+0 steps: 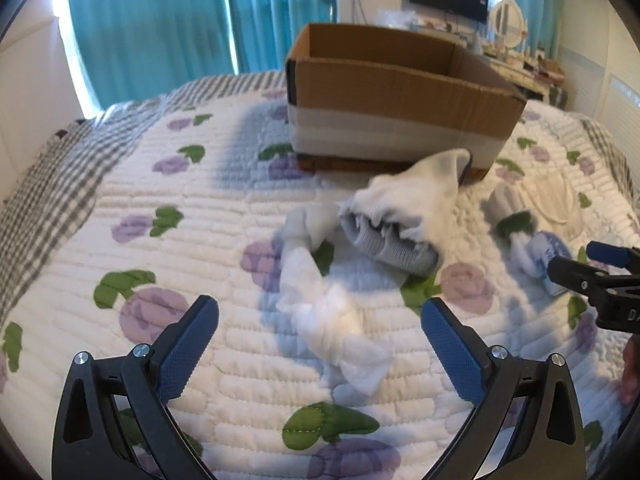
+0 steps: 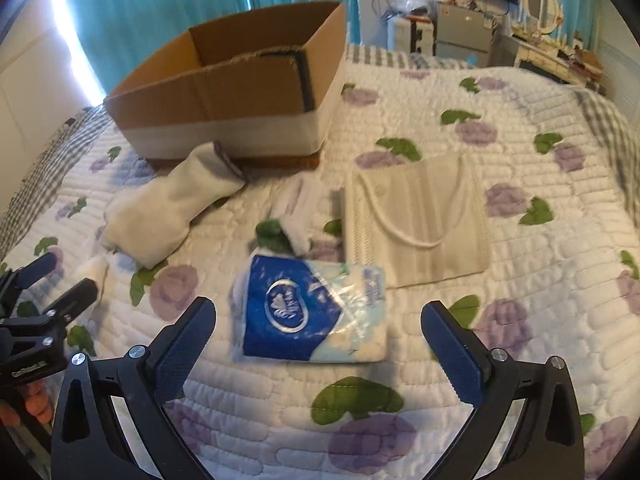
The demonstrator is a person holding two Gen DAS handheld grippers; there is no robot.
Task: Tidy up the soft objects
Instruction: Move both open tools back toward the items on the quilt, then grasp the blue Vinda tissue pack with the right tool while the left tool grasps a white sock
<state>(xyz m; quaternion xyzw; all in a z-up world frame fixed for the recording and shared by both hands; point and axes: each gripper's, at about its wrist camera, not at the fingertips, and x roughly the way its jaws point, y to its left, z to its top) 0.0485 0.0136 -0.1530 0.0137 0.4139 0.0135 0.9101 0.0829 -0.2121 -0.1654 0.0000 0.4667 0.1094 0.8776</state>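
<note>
A quilted bedspread [image 1: 120, 200] printed with purple flowers and green leaves is seen under everything. On its left part the left gripper [image 1: 319, 320] is held low, its jaws spread wide with nothing between them, pointed at a twisted white cloth [image 1: 332, 312] that lies just ahead on the quilt. Just beyond the cloth a white and grey sock bundle [image 1: 400, 216] is found, its far end touching the foot of an open cardboard box [image 1: 400, 92], which is set at the back of the bed. Further right, small white rolled pieces [image 2: 296, 208] are seen, too blurred to be told apart. Next, a blue and white tissue pack [image 2: 312, 316] lies flat on the quilt, and the right gripper [image 2: 318, 320] is held over it with jaws spread wide on either side, not touching it. Just beside the pack, to its right and behind, a flat cream bag [image 2: 416, 220] with a cord handle is laid
</note>
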